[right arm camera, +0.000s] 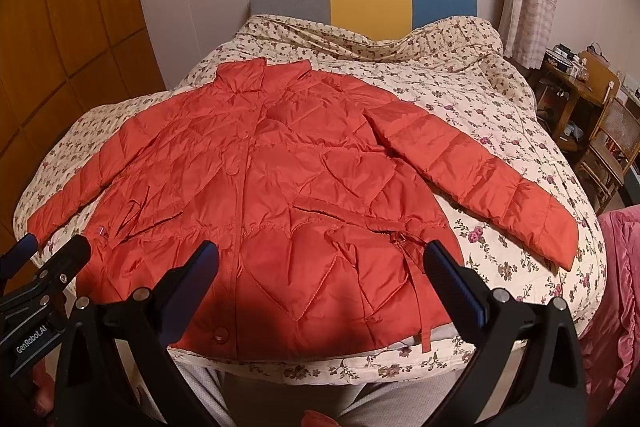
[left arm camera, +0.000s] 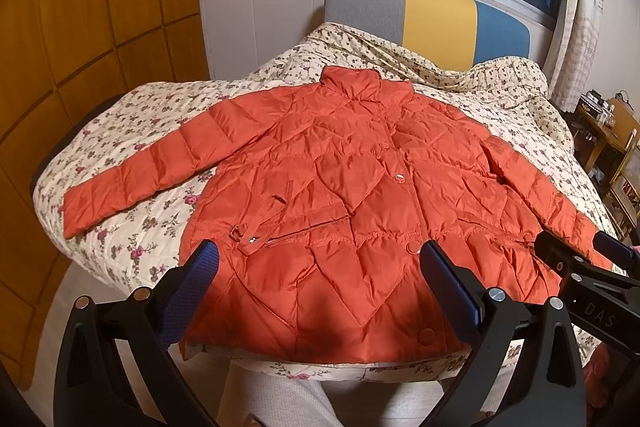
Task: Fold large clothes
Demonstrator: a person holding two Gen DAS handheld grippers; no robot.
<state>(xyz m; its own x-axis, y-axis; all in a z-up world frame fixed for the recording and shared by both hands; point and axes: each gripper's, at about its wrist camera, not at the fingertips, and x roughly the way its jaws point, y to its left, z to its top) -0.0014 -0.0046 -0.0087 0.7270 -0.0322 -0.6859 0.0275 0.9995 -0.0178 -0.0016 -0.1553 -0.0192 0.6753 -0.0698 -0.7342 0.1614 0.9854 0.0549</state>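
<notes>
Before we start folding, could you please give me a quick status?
Both grippers open, empty. Jacket flat on bed, sleeves spread. Nothing in the way.

An orange quilted jacket (left arm camera: 340,195) lies flat and front-up on the bed (left arm camera: 132,131), buttoned shut, collar toward the headboard end, hem at the near edge. Its 2 sleeves spread out and slant down toward the left and right edges. A thin belt with a buckle lies loose across the waist.
</notes>
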